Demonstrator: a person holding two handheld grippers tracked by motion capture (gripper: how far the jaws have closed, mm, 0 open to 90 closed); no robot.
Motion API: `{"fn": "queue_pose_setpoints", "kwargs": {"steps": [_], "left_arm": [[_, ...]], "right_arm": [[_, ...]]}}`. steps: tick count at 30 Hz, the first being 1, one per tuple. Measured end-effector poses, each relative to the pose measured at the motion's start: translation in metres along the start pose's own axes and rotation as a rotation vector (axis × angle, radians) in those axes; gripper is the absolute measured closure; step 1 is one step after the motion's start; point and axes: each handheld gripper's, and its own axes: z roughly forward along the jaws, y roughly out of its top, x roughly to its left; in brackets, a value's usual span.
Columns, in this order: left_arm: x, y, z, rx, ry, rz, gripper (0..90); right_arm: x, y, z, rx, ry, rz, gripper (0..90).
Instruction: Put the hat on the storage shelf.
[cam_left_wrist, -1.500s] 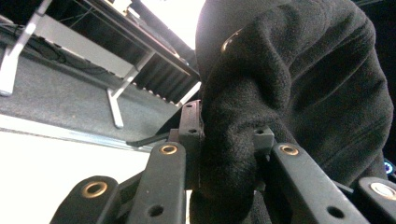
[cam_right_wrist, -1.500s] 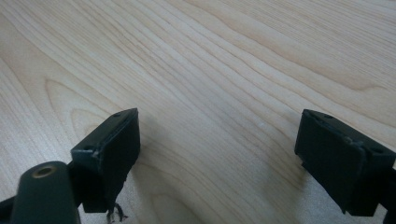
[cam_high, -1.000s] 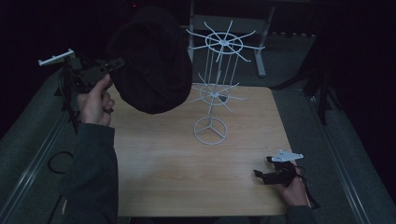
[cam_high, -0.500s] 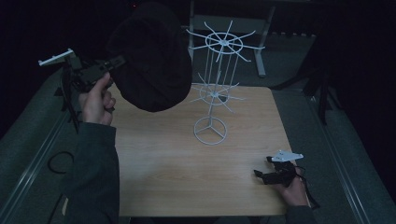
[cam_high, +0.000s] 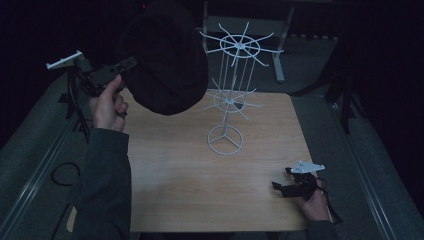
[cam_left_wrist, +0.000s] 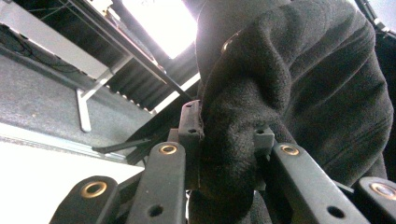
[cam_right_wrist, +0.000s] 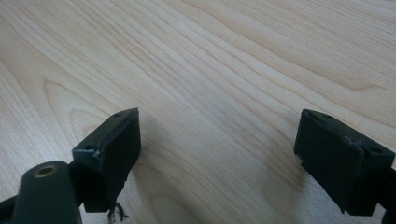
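Dim light covers a pale wooden worktop with dark floor around it and a grey frame standing beyond its far edge.

Above the worktop's far left corner hangs a black fleece hat, lifted well clear of the wood. The left hand-held gripper has it by the edge: in the left gripper view a thick fold of the hat is pinched between the two black jaws, which are clenched on the fabric, while the rest bulges up and to the right. The person's left hand grips the handle below, the dark sleeve running down to the near edge, and the grey plate sticks out to the left of the tool.

Just right of the hat stands a white wire display rack, upright on its ring base at the middle of the worktop, with two tiers of spokes. In the high view the hat overlaps the rack's left spokes; whether they touch I cannot tell.

Well apart, at the near right corner, the right hand-held gripper lies low on the worktop in the right hand. In its own view its jaws are spread wide over bare wood, grasping nothing.
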Motion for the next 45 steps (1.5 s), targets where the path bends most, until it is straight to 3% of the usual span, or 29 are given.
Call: {"fn": "queue_pose_setpoints", "kwargs": {"steps": [14,25,27,29,32,36,38,45], "left_arm": [[-0.004,0.0,0.018,-0.004,0.002,-0.033,75.3],[-0.002,-0.003,0.035,0.007,-0.027,-0.08,75.3],[-0.004,-0.004,0.039,0.017,-0.03,-0.063,75.2],[-0.003,-0.005,0.045,0.029,-0.012,-0.059,75.1],[0.002,-0.011,0.053,0.06,0.063,-0.054,75.0],[0.012,-0.022,0.062,0.091,0.11,-0.073,75.1],[0.014,-0.026,0.065,0.104,0.161,-0.044,75.4],[0.014,-0.032,0.07,0.155,0.249,0.035,75.2]], "right_arm": [[0.0,0.0,0.0,0.0,0.0,0.0,14.5],[0.0,0.0,0.0,0.0,-0.001,0.002,14.5],[0.0,0.0,0.0,-0.001,-0.001,0.003,14.5],[0.0,0.0,0.0,-0.001,-0.001,0.003,14.5],[0.0,0.0,0.0,-0.001,-0.001,0.002,14.5],[0.0,0.0,0.0,-0.002,-0.002,0.003,14.5],[0.0,0.0,0.0,-0.002,-0.002,0.004,14.5],[0.0,0.0,0.0,-0.002,-0.002,0.003,14.5]]}}
